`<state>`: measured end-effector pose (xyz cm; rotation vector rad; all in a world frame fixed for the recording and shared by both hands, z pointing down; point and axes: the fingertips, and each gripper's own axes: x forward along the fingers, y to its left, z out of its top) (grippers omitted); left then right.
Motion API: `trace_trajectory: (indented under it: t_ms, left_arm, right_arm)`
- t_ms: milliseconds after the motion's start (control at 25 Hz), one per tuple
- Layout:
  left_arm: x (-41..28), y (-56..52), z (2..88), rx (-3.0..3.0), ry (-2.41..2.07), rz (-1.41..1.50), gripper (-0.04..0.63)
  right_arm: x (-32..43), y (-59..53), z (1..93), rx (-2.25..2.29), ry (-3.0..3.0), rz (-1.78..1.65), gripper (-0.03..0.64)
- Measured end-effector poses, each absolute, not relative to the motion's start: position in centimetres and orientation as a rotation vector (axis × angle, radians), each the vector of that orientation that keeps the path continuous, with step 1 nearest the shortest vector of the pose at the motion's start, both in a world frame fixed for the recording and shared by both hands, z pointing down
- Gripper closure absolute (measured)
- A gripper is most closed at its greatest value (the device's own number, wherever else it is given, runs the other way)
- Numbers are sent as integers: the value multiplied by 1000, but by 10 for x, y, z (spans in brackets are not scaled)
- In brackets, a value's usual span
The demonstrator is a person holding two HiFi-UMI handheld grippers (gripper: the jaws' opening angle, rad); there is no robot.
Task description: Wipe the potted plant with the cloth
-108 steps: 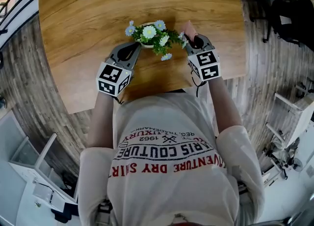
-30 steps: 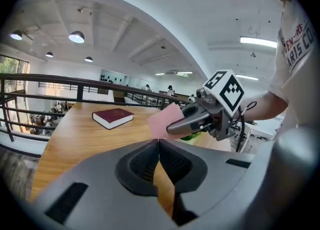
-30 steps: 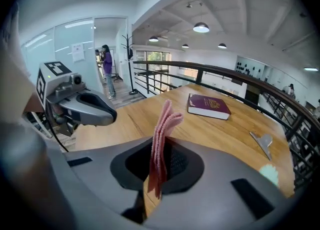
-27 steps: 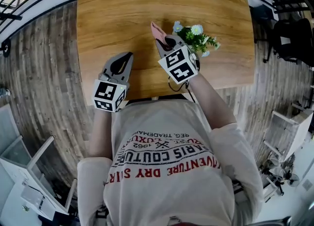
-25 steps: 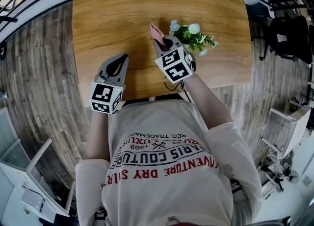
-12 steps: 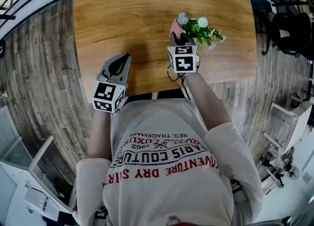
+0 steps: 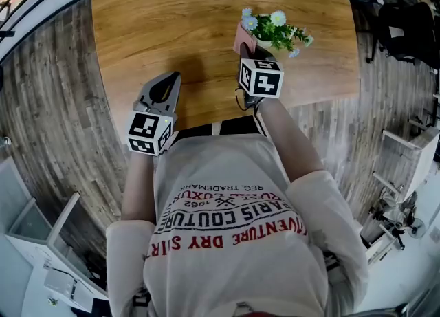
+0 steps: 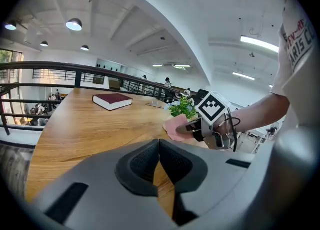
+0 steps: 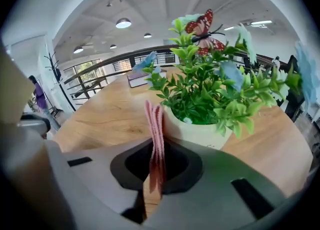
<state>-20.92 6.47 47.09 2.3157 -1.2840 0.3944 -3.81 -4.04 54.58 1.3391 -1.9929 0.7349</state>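
One table (image 7: 172,20), wooden; one potted plant (image 7: 275,30) stands on it near the person's edge, pale pot, green leaves, small blue and white flowers; one red butterfly ornament (image 9: 200,24) sits at the plant's top.

Two grippers. Right gripper (image 7: 253,49) is just short of the plant on the person's side, jaws closed on one pink cloth (image 9: 156,124); the cloth stands upright and folded, just beside the pot's left flank; actual contact with the pot cannot be told.

Left gripper (image 7: 170,80) is well to the left of the plant, over the table's near edge; jaws pressed together, nothing between them.

One dark red book (image 8: 112,100) lies closed, well beyond the plant.
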Motion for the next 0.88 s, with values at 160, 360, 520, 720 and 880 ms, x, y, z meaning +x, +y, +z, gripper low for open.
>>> trace_trajectory:
  t_ms: [160,360,520,720,880]
  left_arm:
    - [-198,64,473,2335,-1247,402,578]
    - [-183,60,472,2360,-1213,412,578]
    - [-172,55,471,2366,-1208,410,578]
    - [-148,49,471,2365,-1189,385,578]
    - [-120,41,468,2388,-1134,327,575]
  right_arm:
    - [-23,-35,548,1358,-1973,753,581]
    - [1,-28,550,1368,-1943,766,581]
    - [22,-23,550,1371,-1924,761,581]
    - [54,-16,551,1343,-1904,716,581]
    - [79,-12,547,1272,-1914,622,581]
